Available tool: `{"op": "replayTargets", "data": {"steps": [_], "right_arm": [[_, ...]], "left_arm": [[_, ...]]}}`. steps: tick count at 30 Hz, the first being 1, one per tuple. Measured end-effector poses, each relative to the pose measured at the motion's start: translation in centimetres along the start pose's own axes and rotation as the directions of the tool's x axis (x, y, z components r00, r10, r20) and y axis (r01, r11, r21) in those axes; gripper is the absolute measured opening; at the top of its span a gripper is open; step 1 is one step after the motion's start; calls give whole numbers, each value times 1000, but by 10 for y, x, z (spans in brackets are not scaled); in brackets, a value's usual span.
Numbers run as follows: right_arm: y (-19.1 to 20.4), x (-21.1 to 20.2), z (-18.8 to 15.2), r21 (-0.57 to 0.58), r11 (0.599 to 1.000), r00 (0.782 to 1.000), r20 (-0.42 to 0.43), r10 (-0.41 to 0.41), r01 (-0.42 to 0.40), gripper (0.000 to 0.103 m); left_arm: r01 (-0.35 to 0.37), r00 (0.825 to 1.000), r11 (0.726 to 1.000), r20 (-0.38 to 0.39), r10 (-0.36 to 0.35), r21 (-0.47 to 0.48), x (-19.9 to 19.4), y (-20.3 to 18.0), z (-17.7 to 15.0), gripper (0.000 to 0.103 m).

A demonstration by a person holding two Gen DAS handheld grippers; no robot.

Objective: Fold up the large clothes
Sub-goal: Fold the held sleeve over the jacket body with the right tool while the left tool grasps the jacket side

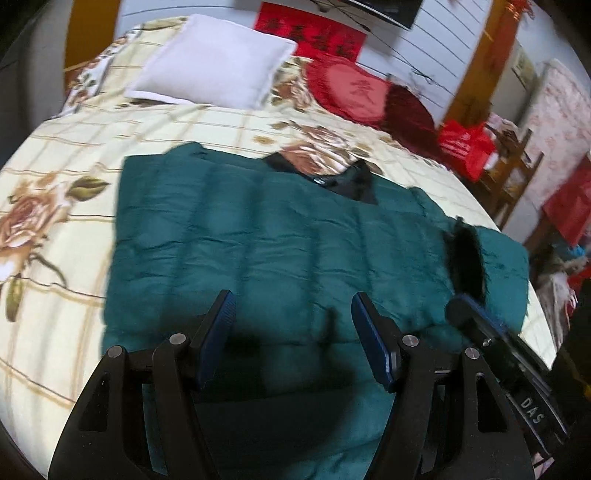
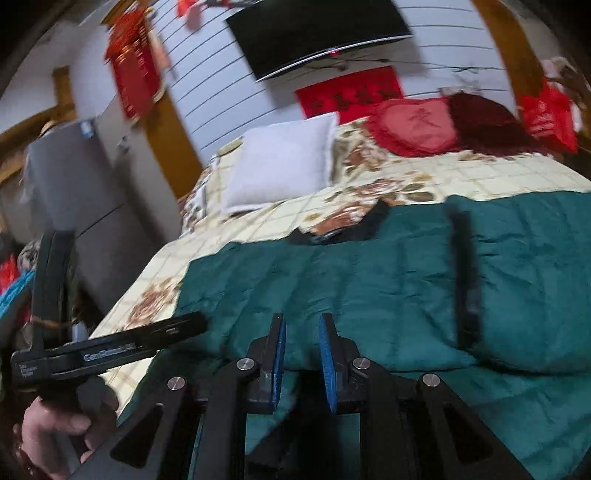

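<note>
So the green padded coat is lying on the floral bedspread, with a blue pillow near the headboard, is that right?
Not quite: the pillow is white, not blue, as the left wrist view shows. The rest holds: the green padded coat lies on the floral bedspread.

Coat: teal quilted cloth, soft matt, puffy and creased.
Coat trim: black, fuzzy, fur-like.
Bedspread: cream cloth, printed flowers, faint sheen.
Pillow: plain white cloth, matt.
Heart cushion: red cloth, frilled edge.
Left gripper: matt black plastic, silver metal pins, ribbed blue pads.
Right gripper: same black plastic, blue ribbed pads.
Screen: glossy black.
</note>
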State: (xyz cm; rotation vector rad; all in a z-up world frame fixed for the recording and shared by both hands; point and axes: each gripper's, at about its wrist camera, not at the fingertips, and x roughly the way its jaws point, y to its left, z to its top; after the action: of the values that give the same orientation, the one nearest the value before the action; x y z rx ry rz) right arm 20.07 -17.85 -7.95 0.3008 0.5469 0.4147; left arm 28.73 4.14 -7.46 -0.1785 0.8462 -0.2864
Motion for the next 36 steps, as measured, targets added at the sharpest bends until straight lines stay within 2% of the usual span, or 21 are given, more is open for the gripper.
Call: {"op": "replayTargets", "data": {"steps": [4, 6, 7, 8, 11, 17, 20, 24, 27, 31, 36], "right_arm": [[-5, -24, 6, 14, 997, 995, 58, -81, 81, 17], [-21, -38, 7, 39, 977, 974, 70, -213, 211, 17], [-32, -46, 6, 62, 954, 952, 67, -298, 295, 17], [-40, -50, 4, 81, 936, 936, 58, -348, 343, 17], [-72, -68, -2, 175, 894, 906, 17, -422, 413, 17], [-103, -92, 1, 216, 871, 890, 15, -455, 441, 17], [-114, -101, -2, 261, 875, 906, 5, -423, 407, 17], [-121, -113, -2, 264, 886, 919, -2, -394, 380, 17], [-131, -124, -1, 283, 886, 923, 7, -386, 368, 17], [-142, -135, -1, 332, 873, 924, 13, -383, 357, 17], [-147, -142, -2, 366, 864, 925, 23, -380, 346, 17]], "left_arm": [[31, 1000, 998, -7, -31, 52, -1, -16, -6, 65], [49, 999, 995, 16, -50, 86, -5, -30, -9, 65], [54, 998, 995, 26, -56, 89, -4, -36, -9, 65], [65, 997, 993, 29, -68, 94, -3, -47, -10, 65], [123, 992, 982, -22, -121, 145, 11, -87, -6, 65], [239, 970, 950, -89, -225, 200, 40, -169, 9, 65], [230, 972, 949, -98, -214, 215, 57, -193, 14, 65], [291, 955, 940, -111, -274, 180, 73, -202, 15, 64], [287, 955, 943, -133, -266, 171, 81, -205, 12, 11], [281, 959, 938, -85, -269, 201, 66, -209, 5, 6], [293, 955, 931, -10, -298, 219, 23, -206, 13, 6]]}}
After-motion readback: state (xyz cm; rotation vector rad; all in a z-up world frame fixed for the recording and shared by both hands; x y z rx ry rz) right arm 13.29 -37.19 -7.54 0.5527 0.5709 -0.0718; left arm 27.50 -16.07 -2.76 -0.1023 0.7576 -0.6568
